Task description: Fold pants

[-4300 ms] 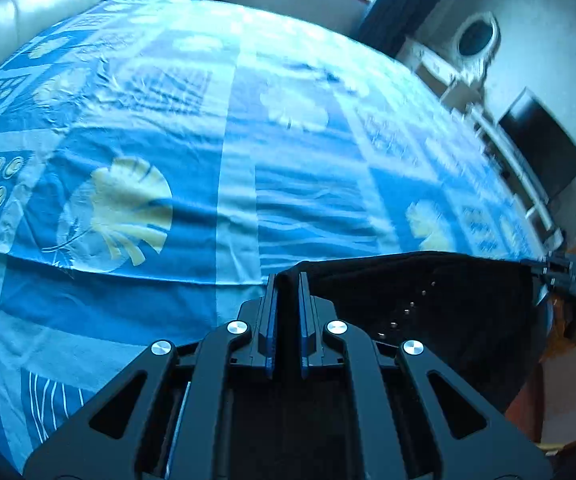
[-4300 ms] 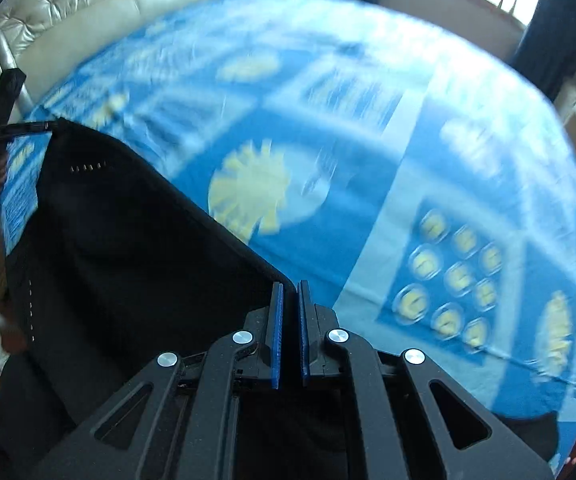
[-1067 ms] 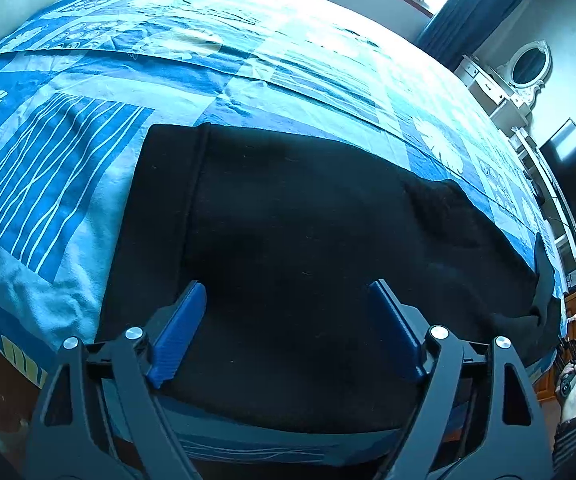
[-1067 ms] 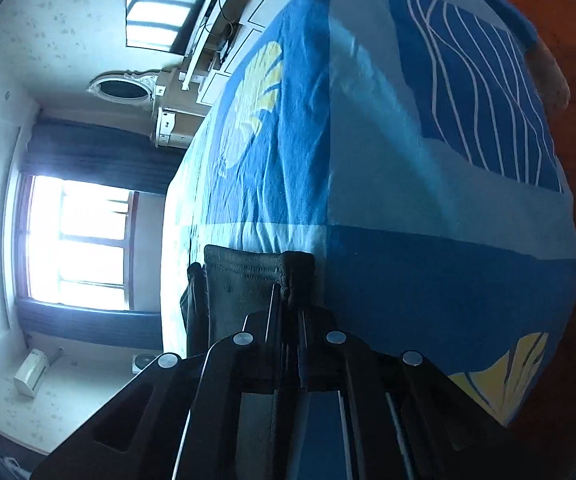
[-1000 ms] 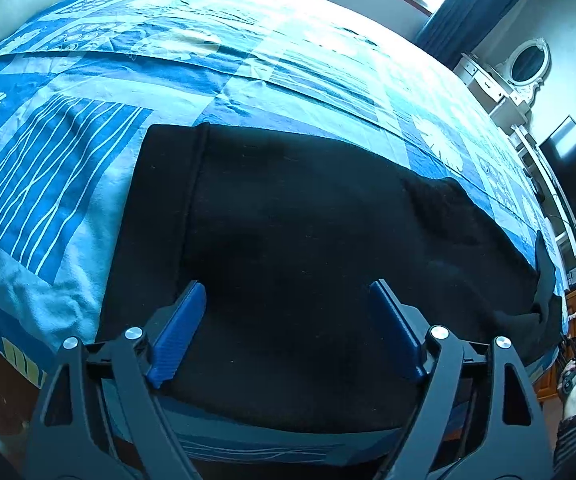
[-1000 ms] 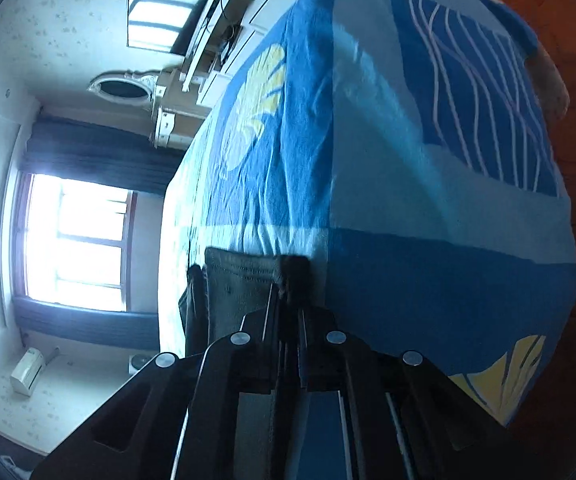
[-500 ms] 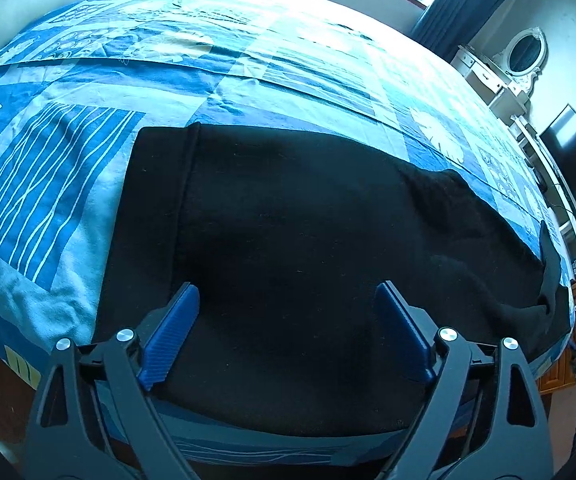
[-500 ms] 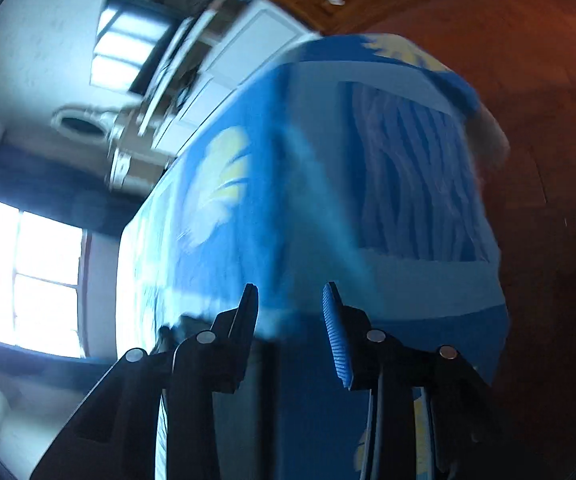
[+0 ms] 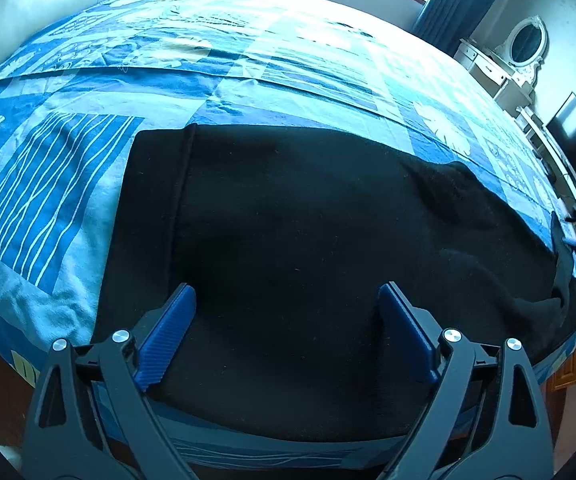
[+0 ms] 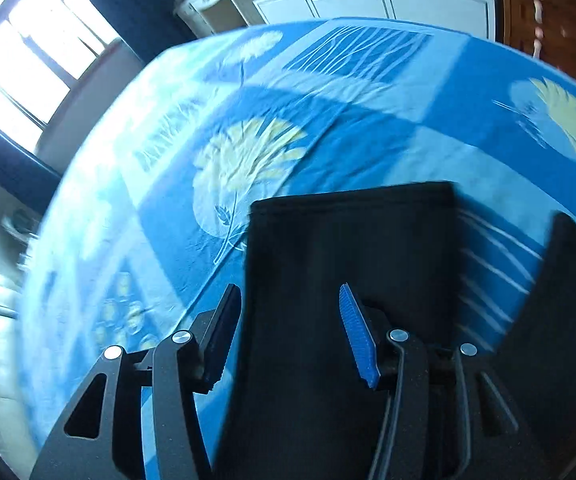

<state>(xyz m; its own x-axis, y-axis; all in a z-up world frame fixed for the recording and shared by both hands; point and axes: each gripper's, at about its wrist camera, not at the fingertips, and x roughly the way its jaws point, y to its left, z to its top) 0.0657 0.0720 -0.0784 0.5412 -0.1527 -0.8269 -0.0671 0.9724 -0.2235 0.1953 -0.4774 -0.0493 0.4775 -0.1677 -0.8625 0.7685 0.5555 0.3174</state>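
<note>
Black pants (image 9: 307, 232) lie flat across the near edge of a bed with a blue patterned cover (image 9: 248, 60). The waistband (image 9: 148, 208) is at the left and the legs run to the right. My left gripper (image 9: 286, 320) is open and empty, hovering over the pants near the waist end. In the right wrist view the leg end (image 10: 347, 240) lies on the cover, a second leg end (image 10: 567, 300) at the right. My right gripper (image 10: 288, 320) is open and empty above the leg. That view is blurred.
A cream padded headboard (image 9: 48, 4) is at the far left. A white dresser with an oval mirror (image 9: 523, 44) and a dark TV (image 9: 575, 140) stand at the right. White cabinets (image 10: 367, 0) and a window (image 10: 28, 60) lie beyond the bed.
My right gripper has opened, let go of the pants leg and swung round over the leg end. My left gripper stays open over the waist end, hardly moved.
</note>
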